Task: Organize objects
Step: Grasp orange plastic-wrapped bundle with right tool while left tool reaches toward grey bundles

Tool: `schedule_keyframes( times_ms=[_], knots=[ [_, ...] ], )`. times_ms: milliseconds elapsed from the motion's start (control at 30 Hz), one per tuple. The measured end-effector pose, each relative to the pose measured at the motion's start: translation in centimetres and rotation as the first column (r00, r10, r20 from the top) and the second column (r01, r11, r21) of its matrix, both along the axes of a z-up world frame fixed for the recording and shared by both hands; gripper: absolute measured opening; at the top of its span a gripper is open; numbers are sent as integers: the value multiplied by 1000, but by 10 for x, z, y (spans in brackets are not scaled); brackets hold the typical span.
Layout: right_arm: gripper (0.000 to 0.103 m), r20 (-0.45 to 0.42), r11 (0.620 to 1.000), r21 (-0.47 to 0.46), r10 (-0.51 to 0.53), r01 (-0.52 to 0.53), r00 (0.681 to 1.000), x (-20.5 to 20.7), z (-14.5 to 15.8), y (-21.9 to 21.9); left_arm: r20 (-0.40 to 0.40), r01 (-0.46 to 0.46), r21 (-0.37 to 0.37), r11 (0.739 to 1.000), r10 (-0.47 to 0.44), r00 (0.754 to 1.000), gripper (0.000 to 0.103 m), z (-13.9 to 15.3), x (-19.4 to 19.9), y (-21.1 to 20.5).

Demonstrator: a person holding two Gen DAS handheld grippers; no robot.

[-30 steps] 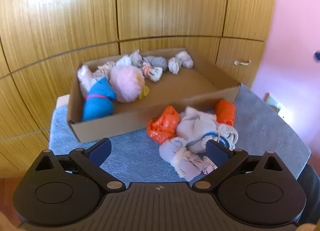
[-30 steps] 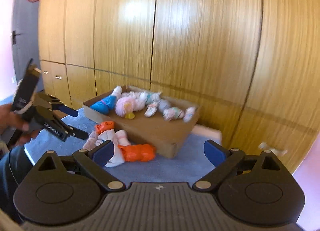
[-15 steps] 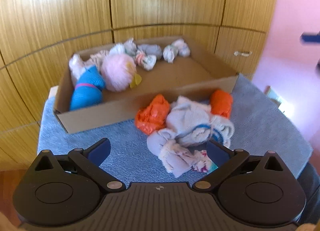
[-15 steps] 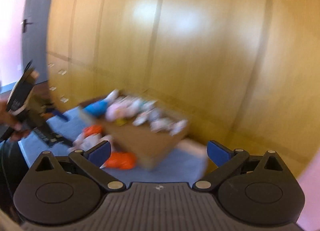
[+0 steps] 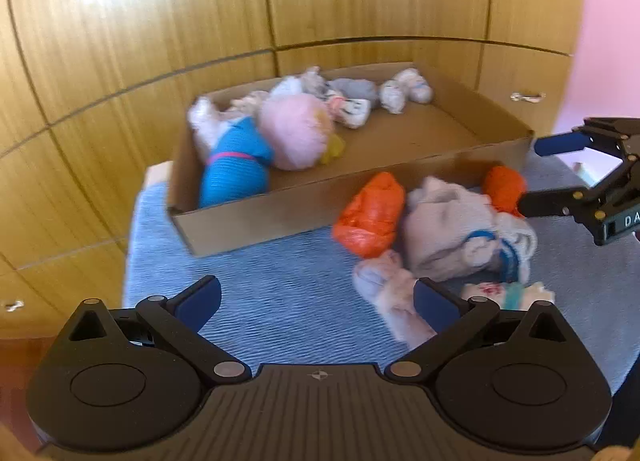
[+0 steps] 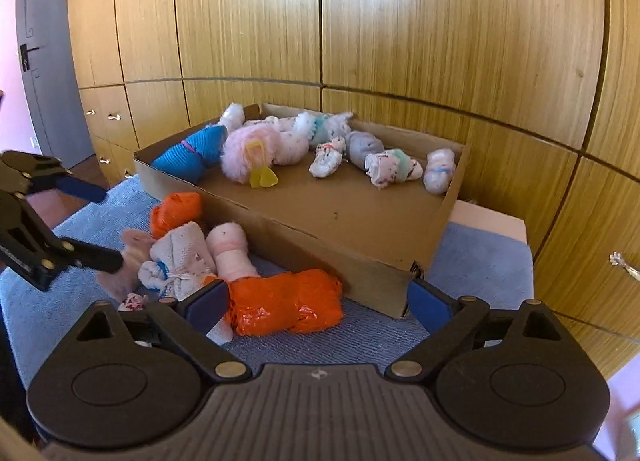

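A shallow cardboard box [image 5: 304,209] [image 6: 436,229] sits on a blue mat and holds a blue roll [image 5: 236,169] [image 6: 188,153], a pink fluffy ball [image 5: 296,133] [image 6: 248,153] and several rolled socks. In front of the box lies a pile: two orange bundles [image 5: 370,209] [image 6: 288,301], a white bundle [image 5: 452,229] [image 6: 180,257] and a pink sock [image 6: 232,249]. My left gripper [image 5: 316,303] [image 6: 100,227] is open and empty, just short of the pile. My right gripper [image 6: 316,305] [image 5: 534,177] is open and empty, right over the near orange bundle.
The blue mat [image 5: 280,301] [image 6: 480,257] covers a small table. Wooden cupboard doors [image 5: 160,21] [image 6: 440,21] stand close behind the box. A grey door [image 6: 36,61] is at the far left of the right wrist view.
My right gripper has swung in close to the pile and now shows at the right edge of the left wrist view. My left gripper has shifted, and the scene sits further right in its view.
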State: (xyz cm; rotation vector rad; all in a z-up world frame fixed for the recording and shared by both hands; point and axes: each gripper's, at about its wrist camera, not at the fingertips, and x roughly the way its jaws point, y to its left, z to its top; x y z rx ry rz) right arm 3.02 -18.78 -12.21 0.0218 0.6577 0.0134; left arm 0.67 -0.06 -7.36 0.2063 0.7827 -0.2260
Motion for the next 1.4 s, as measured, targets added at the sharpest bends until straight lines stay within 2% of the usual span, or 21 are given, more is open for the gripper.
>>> schedule_keyframes(
  times_ms=[100,267,367,400,533,700,800,1000,1200,1300,1400],
  knots=[
    [93,-21,1000,0,11,-11,1000,3,-6,3,12,-30,27,999,29,1000,102,1,-1,5],
    [92,-31,1000,22,16,-16,999,8,-8,1,-12,-37,22,999,37,999,102,-5,0,8],
    [90,-43,999,41,19,-18,999,9,-12,-2,-24,-3,-33,999,2,1000,102,-6,-3,7],
    [87,-42,998,55,18,-16,999,9,-13,-3,-21,12,-40,999,-13,1000,102,-5,-5,5],
    [57,-28,992,119,55,-51,998,5,-17,-5,15,96,-31,995,-95,995,102,-1,-10,-6],
    [55,-5,990,136,38,-37,999,-5,-11,-4,37,186,-50,981,-185,982,102,3,-9,-15],
    [55,11,989,146,0,-2,1000,-19,-5,-9,14,212,-83,974,-211,977,102,-1,-1,-18],
    [56,-20,990,138,7,-5,1000,-47,0,-4,11,283,-140,949,-284,959,102,-14,10,-20],
    [63,-35,995,90,45,-42,998,-49,-7,5,-31,263,-257,930,-279,960,100,-18,21,-8],
    [71,-25,996,80,51,-48,998,-48,-9,7,-41,254,-289,923,-277,960,99,-19,19,-5],
    [71,-29,998,38,58,-57,998,-47,-11,11,-48,237,-312,920,-265,963,97,-20,18,-1]
  ],
)
